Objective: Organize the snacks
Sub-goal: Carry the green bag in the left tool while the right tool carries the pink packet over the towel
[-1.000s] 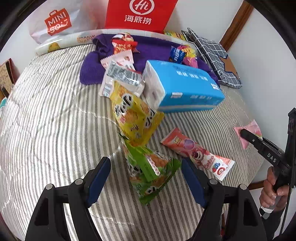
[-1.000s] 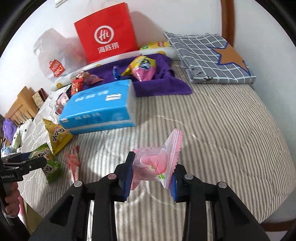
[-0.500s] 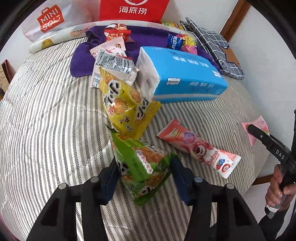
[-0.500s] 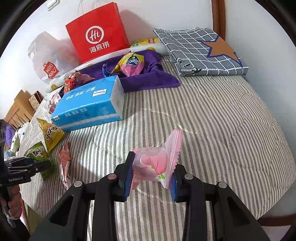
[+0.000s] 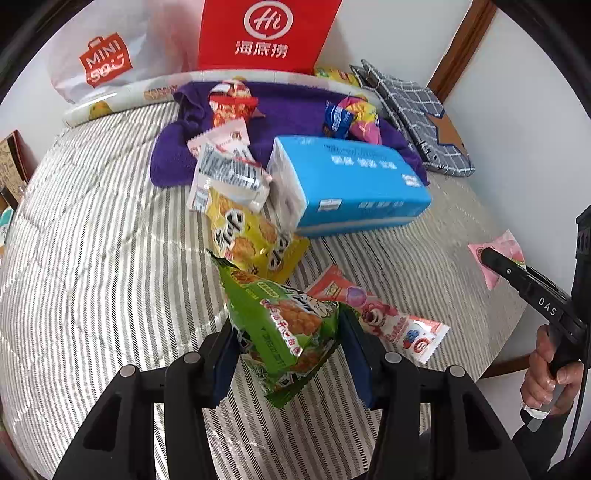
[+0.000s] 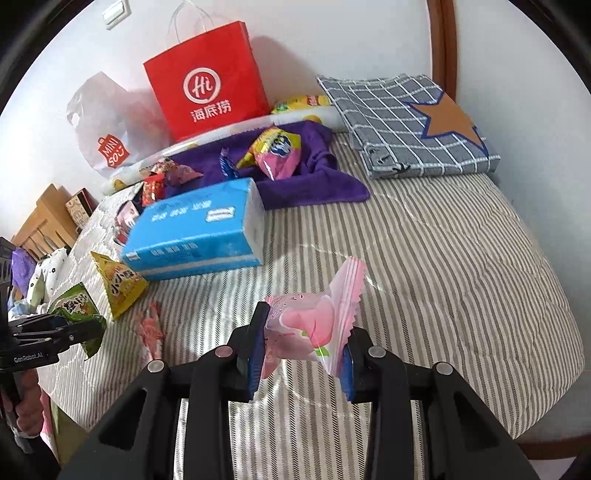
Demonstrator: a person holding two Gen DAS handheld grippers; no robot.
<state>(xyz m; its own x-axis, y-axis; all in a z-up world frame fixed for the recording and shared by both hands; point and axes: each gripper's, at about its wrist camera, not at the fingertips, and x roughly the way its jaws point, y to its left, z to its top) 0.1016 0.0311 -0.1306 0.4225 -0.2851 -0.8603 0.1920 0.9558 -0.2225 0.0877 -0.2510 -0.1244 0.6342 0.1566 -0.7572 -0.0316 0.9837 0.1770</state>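
We have the green snack bag [image 5: 284, 328] clamped between the pads of the left gripper [image 5: 286, 354], gripped across its middle so the crinkly ends stick out above and below; it looks lifted just off the striped bedspread [image 5: 92, 258], near the front edge. The right gripper [image 6: 301, 345] is clenched on the pink candy packet [image 6: 306, 325], held by its flat body with the serrated seal standing free, clear of the cover.

We take the blue tissue pack [image 5: 354, 181] as our landmark. Just in front of it lies the yellow cracker bag [image 5: 255, 240], and nearer us the long pink strawberry bar [image 5: 384, 317], partly behind the green bag. Leaning on the pack's left end is a silver-striped packet [image 5: 225, 177]. Behind the pack the purple towel [image 5: 288, 110] carries more snacks, and we judge it the likely gathering spot. Farther back stands the red paper bag [image 5: 266, 33]; to the pack's right lies a folded grey checked cloth [image 6: 406, 122].

The tissue pack itself blocks a straight path to the towel, so we would carry over or around it.
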